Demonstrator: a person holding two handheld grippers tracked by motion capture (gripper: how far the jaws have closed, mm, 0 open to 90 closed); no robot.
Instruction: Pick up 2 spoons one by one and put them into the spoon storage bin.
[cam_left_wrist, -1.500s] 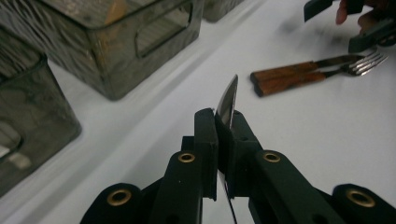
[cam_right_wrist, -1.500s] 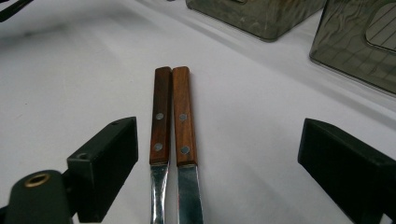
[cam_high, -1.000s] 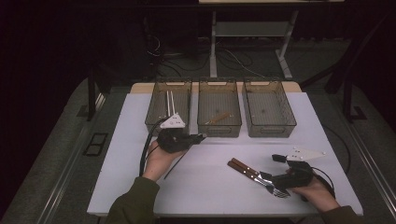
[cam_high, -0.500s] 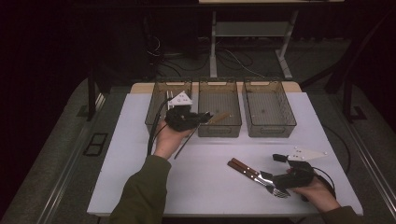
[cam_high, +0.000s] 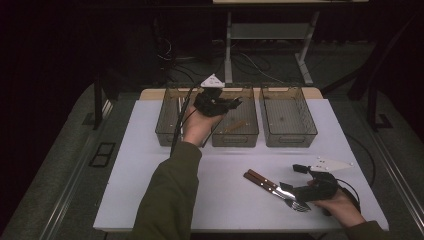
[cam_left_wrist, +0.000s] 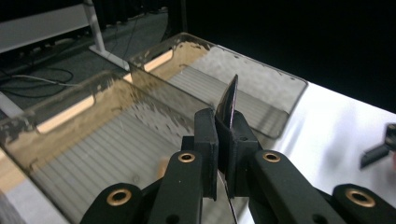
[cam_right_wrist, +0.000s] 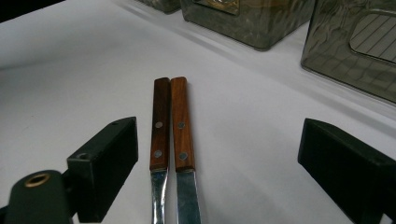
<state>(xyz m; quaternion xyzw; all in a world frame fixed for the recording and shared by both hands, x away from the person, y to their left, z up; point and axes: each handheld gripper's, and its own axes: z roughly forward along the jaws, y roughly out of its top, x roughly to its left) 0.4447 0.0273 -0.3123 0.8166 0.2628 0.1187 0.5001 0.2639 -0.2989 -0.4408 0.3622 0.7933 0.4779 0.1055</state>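
Nearest, at approx 5 o'clock on the white table (cam_high: 150, 165), the right gripper (cam_high: 300, 187) is held low by the right hand (cam_high: 340, 207). Its jaws are spread wide, nothing pinched. In the right gripper view two wood-handled utensils (cam_right_wrist: 171, 123) are seen lying side by side, touching, flat on the table, between the two jaws but apart from both; handles point to 12 o'clock, metal ends run toward the camera. In the high view the same pair (cam_high: 265, 181) lies w/ handles toward 10 o'clock and fork tines just beside the gripper.

Farther off, at approx 12 o'clock, the left gripper (cam_high: 230, 104) is held up by the left hand (cam_high: 197, 125) over the row of three smoked-plastic bins. Its jaws are clenched on a thin dark flat piece, prob. a utensil blade (cam_left_wrist: 229, 103), which sticks up edge-on past the jaw tips at 12 o'clock in the left gripper view. The middle bin (cam_high: 235, 137) is below it; a brown-handled item (cam_high: 234, 126) lies inside that bin. Left bin (cam_high: 165, 127) and right bin (cam_high: 287, 135) sit on either side, just beside it.
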